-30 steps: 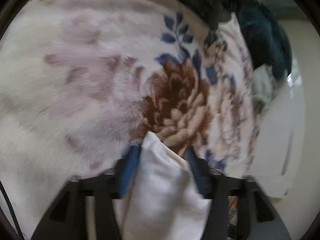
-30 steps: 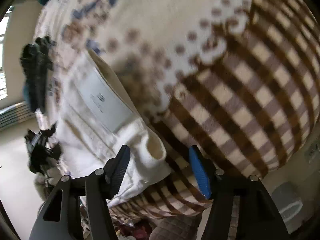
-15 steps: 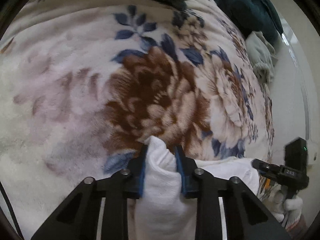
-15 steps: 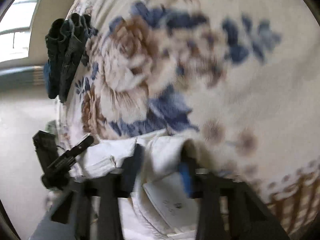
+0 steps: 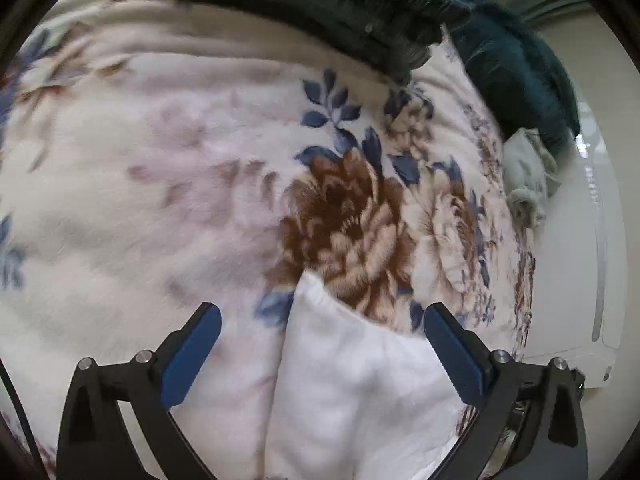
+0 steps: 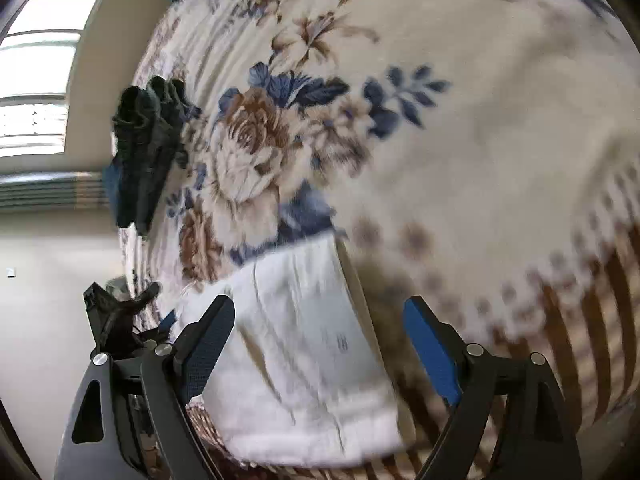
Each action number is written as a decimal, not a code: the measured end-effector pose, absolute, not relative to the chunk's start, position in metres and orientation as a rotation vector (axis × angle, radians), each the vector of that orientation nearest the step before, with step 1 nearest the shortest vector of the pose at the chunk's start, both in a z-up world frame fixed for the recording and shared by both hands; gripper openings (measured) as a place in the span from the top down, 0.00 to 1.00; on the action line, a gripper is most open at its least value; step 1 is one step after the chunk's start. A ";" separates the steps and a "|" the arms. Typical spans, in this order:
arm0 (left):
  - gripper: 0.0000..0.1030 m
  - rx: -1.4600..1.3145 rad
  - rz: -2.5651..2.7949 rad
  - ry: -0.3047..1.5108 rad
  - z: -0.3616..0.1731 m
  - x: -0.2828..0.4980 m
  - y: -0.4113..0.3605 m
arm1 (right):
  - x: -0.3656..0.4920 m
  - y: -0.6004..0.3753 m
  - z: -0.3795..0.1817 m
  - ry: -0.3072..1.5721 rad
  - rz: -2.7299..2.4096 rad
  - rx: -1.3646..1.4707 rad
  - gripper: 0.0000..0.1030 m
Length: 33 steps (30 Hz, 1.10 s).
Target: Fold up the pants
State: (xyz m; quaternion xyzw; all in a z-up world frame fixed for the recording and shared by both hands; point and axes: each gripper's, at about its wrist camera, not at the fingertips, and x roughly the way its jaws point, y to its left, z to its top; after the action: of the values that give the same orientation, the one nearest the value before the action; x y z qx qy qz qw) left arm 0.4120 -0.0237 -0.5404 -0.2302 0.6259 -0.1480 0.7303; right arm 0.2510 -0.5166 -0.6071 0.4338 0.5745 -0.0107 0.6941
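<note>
The white pants (image 5: 360,392) lie on a fluffy blanket (image 5: 160,208) with big brown and blue flowers. In the left wrist view a folded corner of the pants sticks up like a little peak between the two blue pads of the left gripper (image 5: 322,346). The jaws have just been opening and now stand wide apart. Neither pad touches the cloth, so this gripper holds nothing. At the far edge of the blanket lies a dark teal fuzzy cloth (image 5: 512,60). Beside it, at the right edge of the blanket, is a small pale green bundle (image 5: 528,184). A white box-like thing (image 5: 592,320) stands past the blanket on the right.

In the right wrist view the pants (image 6: 304,352) lie flat on the same blanket (image 6: 480,140), close to its striped brown edge. This picture is a bit blurry. A white tag (image 6: 336,340) with tiny dark print shows on the pants. The right gripper (image 6: 320,324) has its jaws spread wide too, and they have just been opening. The pants lie between the jaws. The left pad is just beside the cloth edge and the right pad is clear of it, so nothing is held. The other gripper (image 6: 116,312) peeks in at the left, next to the pants. A dark garment (image 6: 148,148) hangs over the blanket's left edge. A bright window (image 6: 36,80) glows at the far left.
</note>
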 end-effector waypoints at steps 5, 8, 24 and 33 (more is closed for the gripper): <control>0.00 -0.538 -0.337 1.469 -0.558 0.364 -0.022 | 0.168 -0.498 -0.647 1.335 -0.045 1.222 0.14; 0.00 -0.561 -0.351 1.543 -0.579 0.344 -0.034 | 0.139 -0.476 -0.688 1.338 -0.032 1.369 0.14; 0.00 -0.509 -0.409 1.585 -0.595 0.351 -0.056 | 0.161 -0.444 -0.714 1.199 0.196 1.417 0.07; 0.00 -0.488 -0.436 1.601 -0.599 0.358 -0.063 | 0.194 -0.424 -0.737 1.361 0.177 1.329 0.05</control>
State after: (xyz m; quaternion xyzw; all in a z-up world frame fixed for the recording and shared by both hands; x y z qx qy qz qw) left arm 0.3577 -0.0632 -0.5988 -0.2149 0.7045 -0.1917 0.6486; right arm 0.1944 -0.4244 -0.7371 0.5678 0.5818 0.0755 0.5775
